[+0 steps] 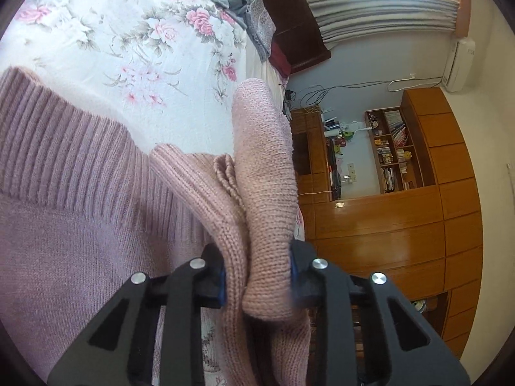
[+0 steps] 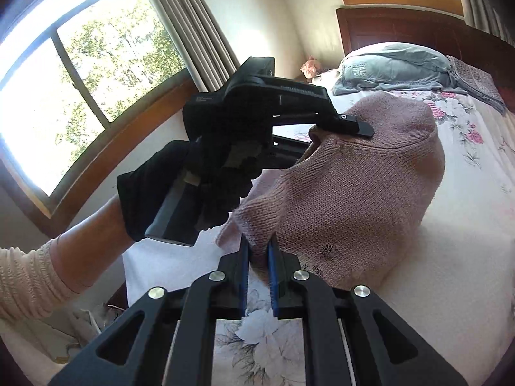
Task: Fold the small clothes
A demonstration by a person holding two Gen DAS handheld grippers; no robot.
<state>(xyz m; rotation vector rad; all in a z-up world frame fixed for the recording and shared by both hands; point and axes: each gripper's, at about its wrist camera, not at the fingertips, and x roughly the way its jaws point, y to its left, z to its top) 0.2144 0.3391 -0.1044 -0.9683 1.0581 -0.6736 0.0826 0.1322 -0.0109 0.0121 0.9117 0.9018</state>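
Observation:
A dusty-pink knitted sweater (image 2: 347, 193) is lifted above a bed with a floral sheet (image 2: 476, 148). My right gripper (image 2: 257, 251) is shut on a lower edge of the knit, with the fabric pinched between its blue pads. The left gripper (image 2: 354, 128), held by a black-gloved hand (image 2: 180, 189), grips the sweater higher up near a seam. In the left wrist view my left gripper (image 1: 259, 273) is shut on a thick fold of the pink sweater (image 1: 264, 177), whose ribbed band (image 1: 64, 148) hangs at the left over the floral sheet (image 1: 135, 41).
A grey pillow (image 2: 392, 67) and a dark wooden headboard (image 2: 402, 29) lie at the bed's far end. A window with curtains (image 2: 180, 22) is at the left. Wooden cabinets and a bookshelf (image 1: 399, 151) fill the wall beyond the bed's edge.

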